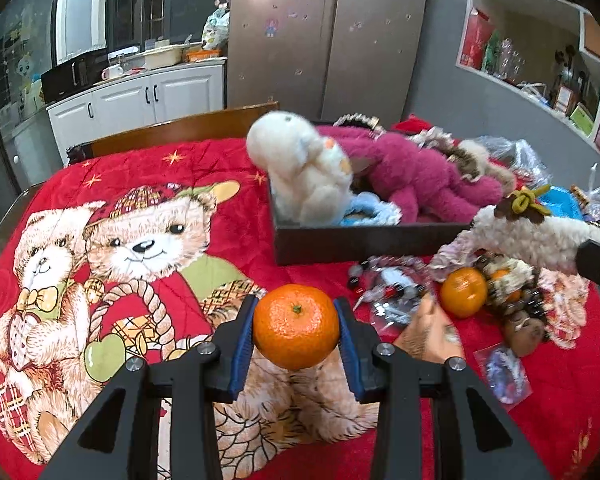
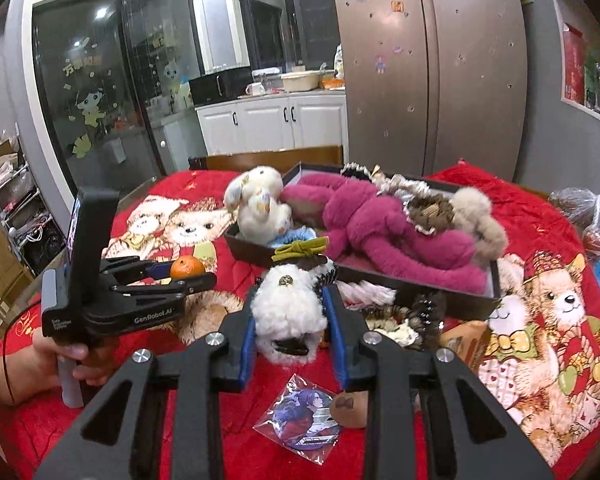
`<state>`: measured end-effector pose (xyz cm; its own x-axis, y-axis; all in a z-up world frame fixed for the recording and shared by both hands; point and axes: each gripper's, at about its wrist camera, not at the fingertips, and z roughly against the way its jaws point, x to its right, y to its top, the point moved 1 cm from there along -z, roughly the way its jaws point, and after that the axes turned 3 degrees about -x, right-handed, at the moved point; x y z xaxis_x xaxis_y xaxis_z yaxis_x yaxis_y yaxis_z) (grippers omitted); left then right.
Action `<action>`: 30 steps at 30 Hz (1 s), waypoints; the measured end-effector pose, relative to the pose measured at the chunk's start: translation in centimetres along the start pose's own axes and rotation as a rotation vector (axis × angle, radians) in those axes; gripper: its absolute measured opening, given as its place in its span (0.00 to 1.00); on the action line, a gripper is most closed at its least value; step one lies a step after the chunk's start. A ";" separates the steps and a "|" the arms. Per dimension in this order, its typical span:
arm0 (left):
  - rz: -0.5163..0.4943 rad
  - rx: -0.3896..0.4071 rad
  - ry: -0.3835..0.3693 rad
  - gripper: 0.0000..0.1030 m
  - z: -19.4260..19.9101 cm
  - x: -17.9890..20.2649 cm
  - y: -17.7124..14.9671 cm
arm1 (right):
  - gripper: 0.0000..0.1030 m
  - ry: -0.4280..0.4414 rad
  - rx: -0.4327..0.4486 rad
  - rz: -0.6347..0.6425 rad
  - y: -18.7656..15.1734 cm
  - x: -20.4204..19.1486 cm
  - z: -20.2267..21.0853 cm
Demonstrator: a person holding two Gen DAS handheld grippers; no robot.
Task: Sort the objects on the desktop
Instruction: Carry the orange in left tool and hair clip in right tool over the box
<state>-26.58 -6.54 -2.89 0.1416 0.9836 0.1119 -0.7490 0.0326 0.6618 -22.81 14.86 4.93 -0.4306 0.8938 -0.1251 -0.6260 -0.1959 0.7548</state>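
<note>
1. Left tool [image 1: 296,322] is clamped on an orange mandarin [image 1: 296,326], lower centre of its view.
2. Right tool [image 2: 290,316] is clamped on a white fluffy plush [image 2: 288,312], centre frame, before the dark box [image 2: 420,292].

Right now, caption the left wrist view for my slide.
Left gripper clamps a tangerine above the red bear blanket; plush-filled box behind.

The right tongs [image 2: 290,312] pinch a fluffy white plush [image 2: 288,308] with an olive bow, held above the red bear-print blanket [image 2: 540,232]. Far behind it, a dark tray [image 2: 432,294] holds a magenta plush [image 2: 384,220]. At left, the left tongs [image 2: 184,274] grip an orange [image 2: 187,267]. A badge packet [image 2: 306,416] lies near.
</note>
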 end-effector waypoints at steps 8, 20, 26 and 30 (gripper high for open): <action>0.005 0.033 -0.022 0.37 2.1 0.5 1.0 | 0.30 -0.011 0.081 -0.015 1.2 0.7 3.7; -0.021 0.068 -0.116 0.37 4.5 3.7 1.7 | 0.30 -0.018 0.155 -0.078 2.6 2.4 7.5; -0.013 0.096 -0.129 0.37 5.7 5.4 3.1 | 0.30 -0.012 0.192 -0.103 3.3 2.7 8.9; 0.016 0.104 -0.129 0.37 5.5 5.9 4.8 | 0.30 0.002 0.219 -0.103 3.6 2.8 9.9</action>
<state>-25.77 -1.54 4.99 0.2170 0.9526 0.2130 -0.6817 -0.0083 0.7316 -19.79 20.65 13.69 -0.3734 0.9038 -0.2092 -0.5105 -0.0118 0.8598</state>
